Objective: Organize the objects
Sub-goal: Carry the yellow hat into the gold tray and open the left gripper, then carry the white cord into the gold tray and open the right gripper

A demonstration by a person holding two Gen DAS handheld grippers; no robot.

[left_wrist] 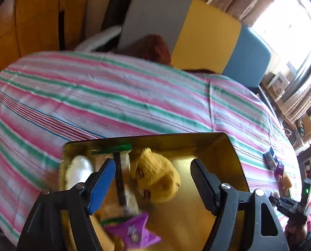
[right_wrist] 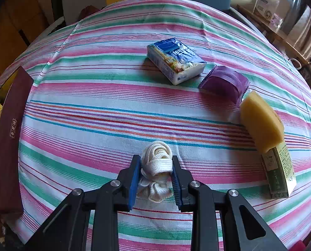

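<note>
- Left gripper (left_wrist: 153, 179): jaws spread wide, nothing between them, hanging over the gold-lined box (left_wrist: 228, 146), which holds a yellow plush toy (left_wrist: 157, 173), a purple packet (left_wrist: 134, 230) and a white item (left_wrist: 80, 167).
- Right gripper (right_wrist: 155, 175): jaws clenched on the white rope bundle (right_wrist: 155, 167), which lies on the striped bench cloth (right_wrist: 92, 115).
- Tissue pack (right_wrist: 175, 60), purple pouch (right_wrist: 226, 82), yellow sponge (right_wrist: 260, 121) and green-printed carton (right_wrist: 278, 171) lie loose on the cloth.

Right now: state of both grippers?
Left gripper: open, nothing held, above the gold box.
Right gripper: closed on the white rope bundle.
</note>
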